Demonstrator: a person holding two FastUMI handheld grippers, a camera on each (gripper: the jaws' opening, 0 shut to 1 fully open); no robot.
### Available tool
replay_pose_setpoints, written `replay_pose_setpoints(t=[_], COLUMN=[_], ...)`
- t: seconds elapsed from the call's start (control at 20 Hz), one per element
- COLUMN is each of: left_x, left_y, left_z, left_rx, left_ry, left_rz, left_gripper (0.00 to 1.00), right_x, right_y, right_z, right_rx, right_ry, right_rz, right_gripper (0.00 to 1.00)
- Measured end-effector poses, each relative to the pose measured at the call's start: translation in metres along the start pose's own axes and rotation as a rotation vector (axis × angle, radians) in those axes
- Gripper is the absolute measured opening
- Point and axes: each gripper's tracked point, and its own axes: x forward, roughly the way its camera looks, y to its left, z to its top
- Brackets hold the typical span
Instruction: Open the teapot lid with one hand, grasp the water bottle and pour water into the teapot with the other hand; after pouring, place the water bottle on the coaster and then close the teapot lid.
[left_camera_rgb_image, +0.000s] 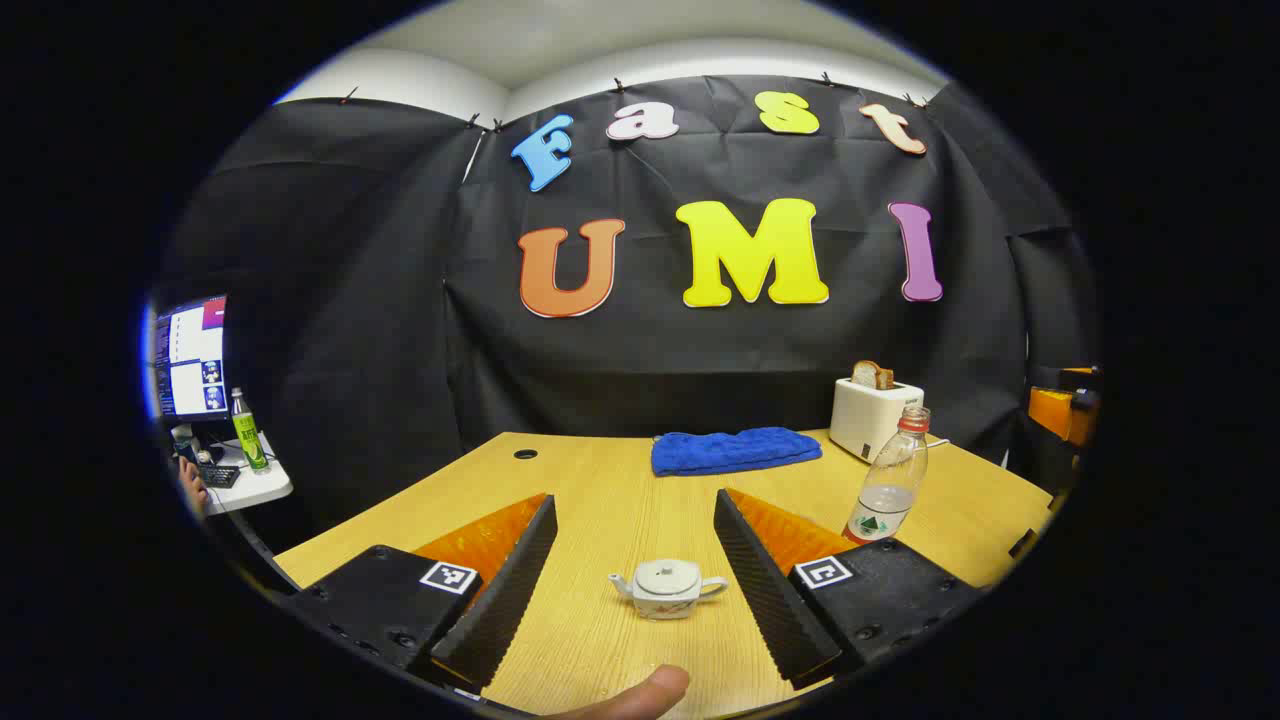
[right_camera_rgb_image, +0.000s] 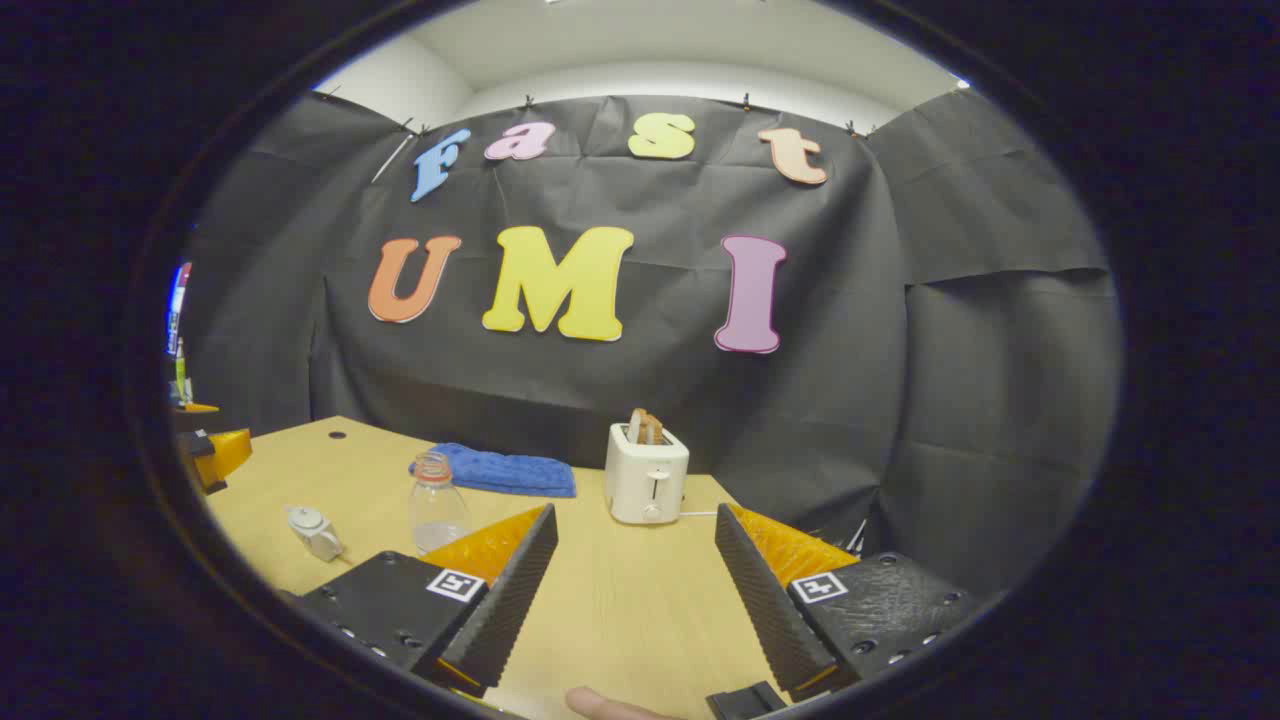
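While lidded, small white teapot (left_camera_rgb_image: 668, 588) on wooden table (left_camera_rgb_image: 620, 480), between spread left gripper (left_camera_rgb_image: 634, 575) fingers. Clear red-capped water bottle (left_camera_rgb_image: 889, 478), partly filled, standing just right. Right gripper (right_camera_rgb_image: 634, 590) spread, empty.

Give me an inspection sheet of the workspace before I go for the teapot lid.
Surface: wooden table, hole near the far left corner.
Job's things: teapot, lid on, between the left gripper fingers' line; water bottle upright, uncapped, partly filled; coaster not made out.
Clutter: blue towel, toaster with toast.
Grippers: left open; right gripper open, holding nothing.
Cables: white cord at the toaster.
Surroundings: side desk with monitor and green bottle.
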Motion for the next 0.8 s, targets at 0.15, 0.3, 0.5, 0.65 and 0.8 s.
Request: replay_pose_setpoints(t=[0.15, 0.3, 0.5, 0.65, 0.8], left_x=[0.000, 0.000, 0.002, 0.004, 0.012], left_y=[-0.001, -0.001, -0.001, -0.002, -0.001], left_z=[0.003, 0.002, 0.000, -0.003, -0.007], left_rx=[0.005, 0.007, 0.002, -0.005, -0.007], left_ry=[-0.005, -0.005, 0.003, 0.013, 0.016], left_rz=[-0.009, -0.014, -0.013, -0.017, -0.024], left_gripper=[0.99, 0.99, 0.99, 0.99, 0.99], right_x=[-0.001, 0.001, 0.001, 0.003, 0.004], right_y=[0.001, 0.002, 0.013, 0.006, 0.005], right_z=[0.002, 0.001, -0.002, -0.003, -0.005], right_rx=[-0.003, -0.007, 0.024, 0.002, 0.007], right_ry=[-0.010, -0.007, 0.015, 0.018, 0.024], right_rz=[0.008, 0.009, 0.071, 0.042, 0.034], right_gripper=[0.95, 0.97, 0.95, 0.97, 0.97])
